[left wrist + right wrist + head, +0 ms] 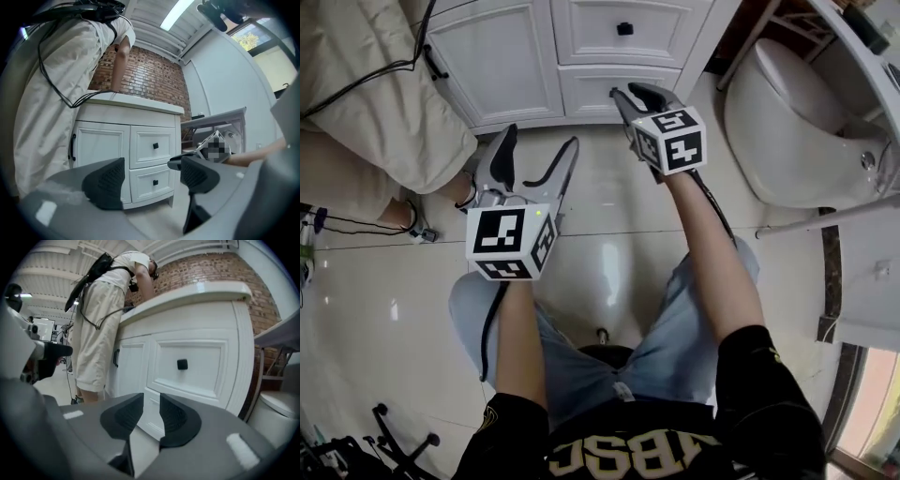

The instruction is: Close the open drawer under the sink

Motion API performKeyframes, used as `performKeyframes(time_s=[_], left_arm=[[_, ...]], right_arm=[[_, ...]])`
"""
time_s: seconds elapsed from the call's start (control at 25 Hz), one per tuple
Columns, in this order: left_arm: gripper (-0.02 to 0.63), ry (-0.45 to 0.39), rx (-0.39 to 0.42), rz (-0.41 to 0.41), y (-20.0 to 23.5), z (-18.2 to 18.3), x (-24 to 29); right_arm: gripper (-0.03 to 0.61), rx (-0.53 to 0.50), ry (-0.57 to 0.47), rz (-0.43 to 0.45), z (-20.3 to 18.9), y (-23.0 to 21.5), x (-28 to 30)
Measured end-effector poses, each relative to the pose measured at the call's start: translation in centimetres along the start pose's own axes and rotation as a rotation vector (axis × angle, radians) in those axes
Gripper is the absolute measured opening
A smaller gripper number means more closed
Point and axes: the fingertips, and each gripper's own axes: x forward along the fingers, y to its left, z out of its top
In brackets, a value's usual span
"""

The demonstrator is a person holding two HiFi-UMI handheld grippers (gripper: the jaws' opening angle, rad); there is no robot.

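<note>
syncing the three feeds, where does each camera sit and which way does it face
Head view: on the person's head, looking steeply down at floor, cabinet and toilet; both forearms, legs, left gripper and right gripper show.
Left gripper view: on the left gripper, facing the cabinet front; its open jaws and the right gripper show.
Right gripper view: on the right gripper, facing the upper drawer; its shut, empty jaws show.
Shared: both gripper views show that drawer and a standing person.
</note>
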Motion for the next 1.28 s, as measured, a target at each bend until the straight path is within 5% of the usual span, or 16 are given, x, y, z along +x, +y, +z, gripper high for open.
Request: performKeyframes(time_s=[0.32,0.6,0.76,0.92,1.12,1.28], left_arm=[[0.383,-0.041,0.050,-0.055,-4.7,2.3,-3.6],[0.382,-0.067,0.100,-0.090,-8.4,3.1,-6.6],[0.376,-0.083,0.100,-0.098,-10.2,3.3,-7.7],[0.376,-0.107,0.092,-0.072,-10.2,3.7,-8.8],[0.375,-0.128,0.099,-0.037,-10.1,3.8,-9.6],[0.374,-0.118,0.114,-0.030,-10.2,3.4,-9.4]], right_arm=[[0.153,0.048,-0.218,-0.085,4.7,3.2,-13.9],[0.254,-0.062,-0.261,-0.213,3.1,5.9,-22.7],[0.276,0.038,-0.322,-0.242,2.4,5.7,-26.4],[0.298,0.043,-0.361,-0.288,2.2,6.1,-28.6],[0.403,0.041,-0.348,-0.319,1.4,6.5,-28.9],[0.405,0.029,-0.337,-0.304,1.6,7.4,-28.1]])
